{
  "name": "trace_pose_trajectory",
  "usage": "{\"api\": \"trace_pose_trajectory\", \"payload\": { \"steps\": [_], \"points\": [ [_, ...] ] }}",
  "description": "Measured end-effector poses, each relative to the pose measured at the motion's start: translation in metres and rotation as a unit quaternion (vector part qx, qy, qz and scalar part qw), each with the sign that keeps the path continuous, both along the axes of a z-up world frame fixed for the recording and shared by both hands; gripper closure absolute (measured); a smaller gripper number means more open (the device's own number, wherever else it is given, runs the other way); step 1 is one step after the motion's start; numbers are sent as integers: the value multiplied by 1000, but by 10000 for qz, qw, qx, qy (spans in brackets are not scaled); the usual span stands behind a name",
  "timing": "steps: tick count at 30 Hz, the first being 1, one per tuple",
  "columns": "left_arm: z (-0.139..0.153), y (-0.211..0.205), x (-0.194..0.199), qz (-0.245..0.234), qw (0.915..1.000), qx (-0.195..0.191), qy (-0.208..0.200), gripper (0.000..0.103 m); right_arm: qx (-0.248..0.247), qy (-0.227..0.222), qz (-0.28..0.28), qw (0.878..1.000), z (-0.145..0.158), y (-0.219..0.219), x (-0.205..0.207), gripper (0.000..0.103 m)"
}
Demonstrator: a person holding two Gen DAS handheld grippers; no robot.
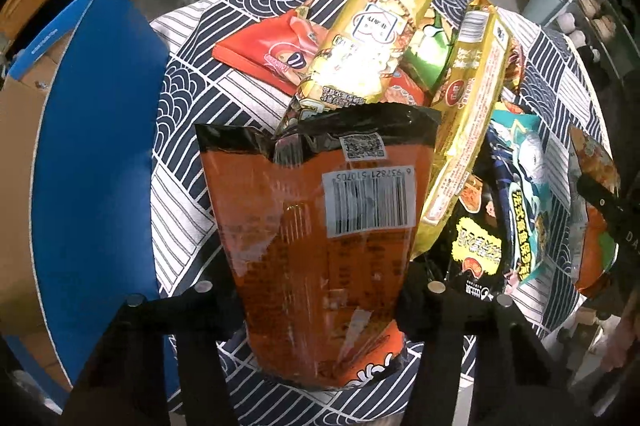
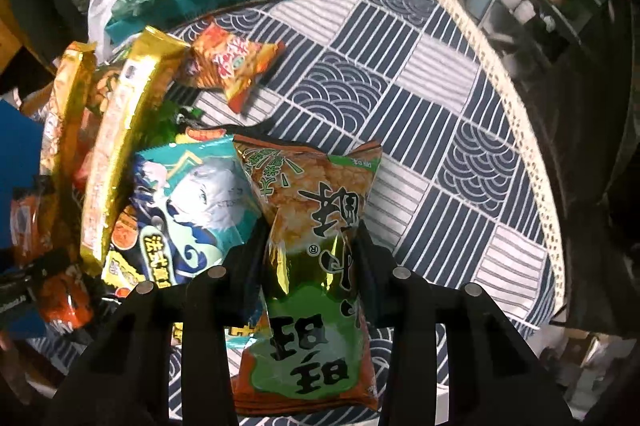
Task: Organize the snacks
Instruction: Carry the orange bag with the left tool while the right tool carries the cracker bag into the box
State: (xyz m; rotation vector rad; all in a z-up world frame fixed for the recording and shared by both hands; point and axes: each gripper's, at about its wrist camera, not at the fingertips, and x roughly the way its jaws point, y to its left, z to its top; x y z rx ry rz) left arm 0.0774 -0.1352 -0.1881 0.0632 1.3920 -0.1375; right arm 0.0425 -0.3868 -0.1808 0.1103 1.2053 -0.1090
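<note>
Two bags, one per gripper, long axes running along the fingers.
My left gripper (image 1: pixel 320 290) clasps the crinkly orange foil bag (image 1: pixel 320 226); my right gripper (image 2: pixel 310 250) pinches the green-and-orange rice-cracker packet (image 2: pixel 316 266); the blue-lined cardboard box (image 1: pixel 92 145) sits left.

An orange-and-black snack bag (image 1: pixel 320 246) is being gripped upright between the left gripper (image 1: pixel 320 306) fingers. A green-and-orange rice cracker bag (image 2: pixel 316 266) is being pinched mid-body within the right gripper (image 2: pixel 312 258). Remaining snack packets (image 2: pixel 132 165) are being kept piled just left of it.
</note>
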Motion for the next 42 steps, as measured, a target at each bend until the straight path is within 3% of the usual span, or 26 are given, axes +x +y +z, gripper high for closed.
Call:
{"api": "trace_pose_trajectory", "payload": {
  "steps": [9,24,42],
  "points": [
    [32,12,-13,-99,9993,-187,-304,48,-19,-305,191,9994,24,19,0,66],
    [93,32,-48,-250,9928,14,-1168,48,186,-870,567,9944,81,66,-17,67],
    [160,113,-63,105,9816,-92,-1903,48,444,-1273,1300,9823,133,153,-17,67]
  ]
}}
